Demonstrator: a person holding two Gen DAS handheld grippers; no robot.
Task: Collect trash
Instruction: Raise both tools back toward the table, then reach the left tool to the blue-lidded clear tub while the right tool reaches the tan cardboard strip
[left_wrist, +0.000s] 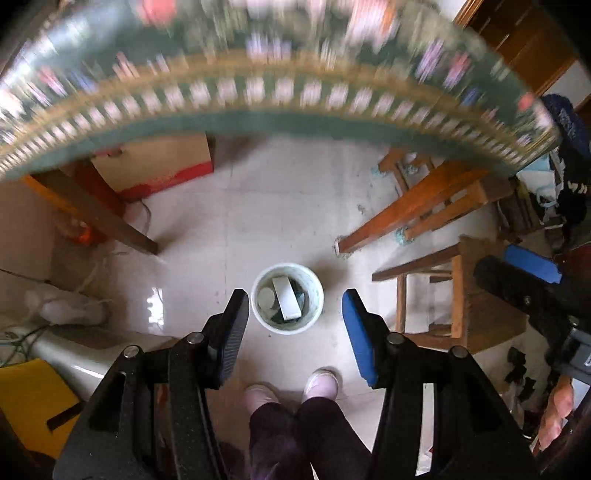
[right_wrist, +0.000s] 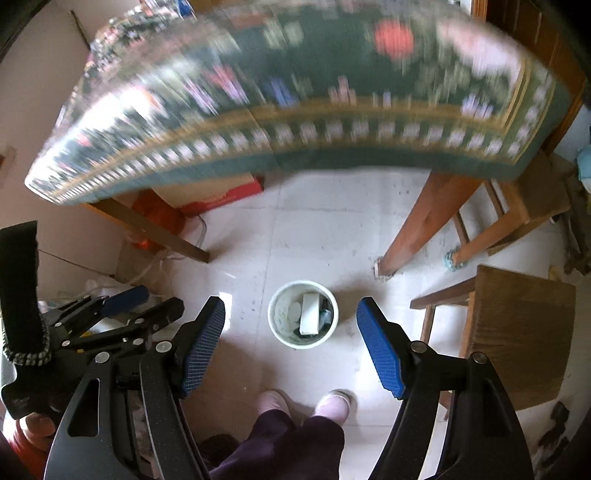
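A white trash bin (left_wrist: 287, 298) stands on the tiled floor below both grippers; it also shows in the right wrist view (right_wrist: 303, 314). Inside lie a white box (left_wrist: 286, 297), a round pale lid and dark scraps. My left gripper (left_wrist: 295, 310) is open and empty, high above the bin. My right gripper (right_wrist: 291, 325) is open and empty too, also above the bin. The right gripper shows at the right edge of the left wrist view (left_wrist: 524, 280), and the left gripper shows at the left of the right wrist view (right_wrist: 122, 314).
A table with a green patterned cloth (left_wrist: 280, 88) fills the top of both views, blurred. Its wooden legs (left_wrist: 406, 214) stand beside the bin. A wooden stool (right_wrist: 517, 332) is at the right, a cardboard box (left_wrist: 155, 166) under the table. The person's feet (left_wrist: 291, 387) stand near the bin.
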